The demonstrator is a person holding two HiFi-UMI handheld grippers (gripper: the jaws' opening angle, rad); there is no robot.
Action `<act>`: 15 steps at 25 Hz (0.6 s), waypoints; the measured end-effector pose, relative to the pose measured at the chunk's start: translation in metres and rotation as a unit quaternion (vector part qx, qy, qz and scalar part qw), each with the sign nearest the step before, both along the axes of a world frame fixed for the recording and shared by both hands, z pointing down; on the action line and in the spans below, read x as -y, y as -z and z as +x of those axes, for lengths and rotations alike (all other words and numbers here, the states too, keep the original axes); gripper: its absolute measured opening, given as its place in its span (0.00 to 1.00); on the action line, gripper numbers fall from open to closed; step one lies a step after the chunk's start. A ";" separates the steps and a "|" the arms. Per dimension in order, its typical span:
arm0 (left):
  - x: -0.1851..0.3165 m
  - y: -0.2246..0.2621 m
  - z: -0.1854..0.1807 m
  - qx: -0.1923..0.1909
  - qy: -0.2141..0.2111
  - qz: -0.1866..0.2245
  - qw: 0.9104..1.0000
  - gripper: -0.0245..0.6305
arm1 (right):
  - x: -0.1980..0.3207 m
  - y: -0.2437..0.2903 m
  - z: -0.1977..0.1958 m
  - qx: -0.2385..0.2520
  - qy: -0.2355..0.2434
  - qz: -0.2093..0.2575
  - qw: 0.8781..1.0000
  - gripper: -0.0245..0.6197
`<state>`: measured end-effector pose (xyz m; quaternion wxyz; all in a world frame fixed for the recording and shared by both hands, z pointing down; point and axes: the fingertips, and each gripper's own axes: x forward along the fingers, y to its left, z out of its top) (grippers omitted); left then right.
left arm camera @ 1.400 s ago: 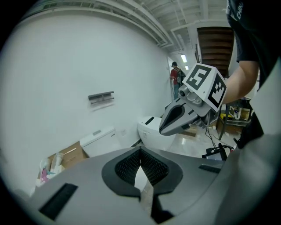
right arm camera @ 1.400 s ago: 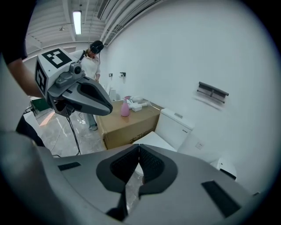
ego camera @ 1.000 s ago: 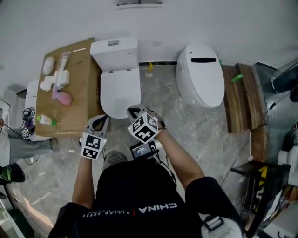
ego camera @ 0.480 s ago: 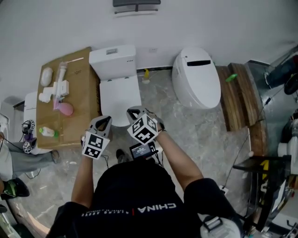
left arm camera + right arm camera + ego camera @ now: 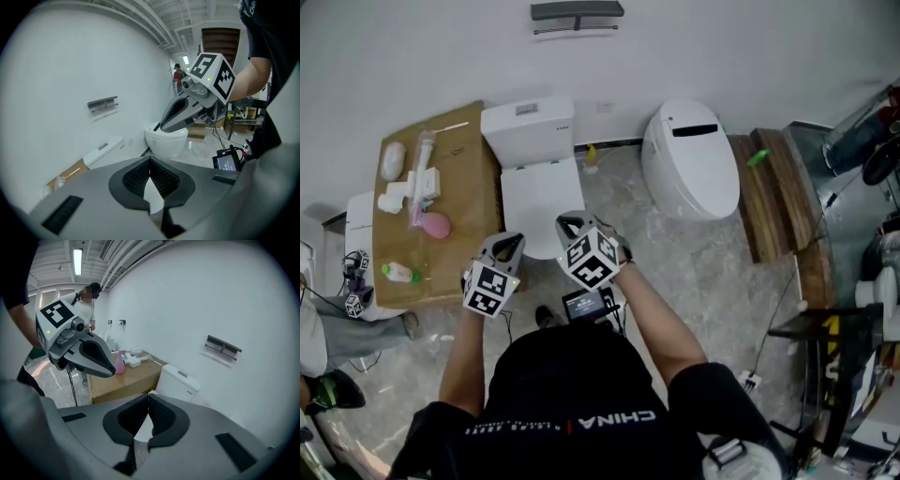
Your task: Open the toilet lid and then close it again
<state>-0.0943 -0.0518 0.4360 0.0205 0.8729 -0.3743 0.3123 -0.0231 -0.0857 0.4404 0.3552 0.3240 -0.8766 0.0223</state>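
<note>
The white toilet (image 5: 539, 192) stands against the wall with its lid down flat and its tank (image 5: 528, 120) behind. Both grippers hover side by side just in front of the bowl's front edge, touching nothing. My left gripper (image 5: 508, 244) is shut and empty; in the left gripper view its jaws (image 5: 150, 160) meet, with the tank (image 5: 103, 149) beyond. My right gripper (image 5: 568, 226) is also shut with nothing in it. In the right gripper view its jaws (image 5: 149, 397) are closed, pointing toward the tank (image 5: 180, 379).
A cardboard box (image 5: 455, 202) with a pink bottle (image 5: 434, 224) and several small items stands left of the toilet. A second, rounded white toilet (image 5: 689, 159) sits to the right, then a wooden bench (image 5: 773, 192). Marble floor lies between.
Both grippers have drawn back a little from the toilet's front edge and risen slightly. The lid stays down and both jaws stay shut.
</note>
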 end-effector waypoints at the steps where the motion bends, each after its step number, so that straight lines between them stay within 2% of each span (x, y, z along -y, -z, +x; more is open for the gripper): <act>1: 0.000 0.000 0.000 -0.001 0.000 0.000 1.000 0.05 | 0.000 0.000 0.000 -0.001 0.000 0.000 1.000 0.06; 11: 0.005 -0.004 0.007 0.000 0.000 -0.005 1.000 0.05 | 0.001 -0.007 0.008 -0.007 0.005 -0.008 1.000 0.06; 15: 0.008 -0.017 0.011 0.026 -0.010 -0.009 1.000 0.05 | -0.002 -0.026 0.018 -0.033 0.026 -0.017 0.999 0.06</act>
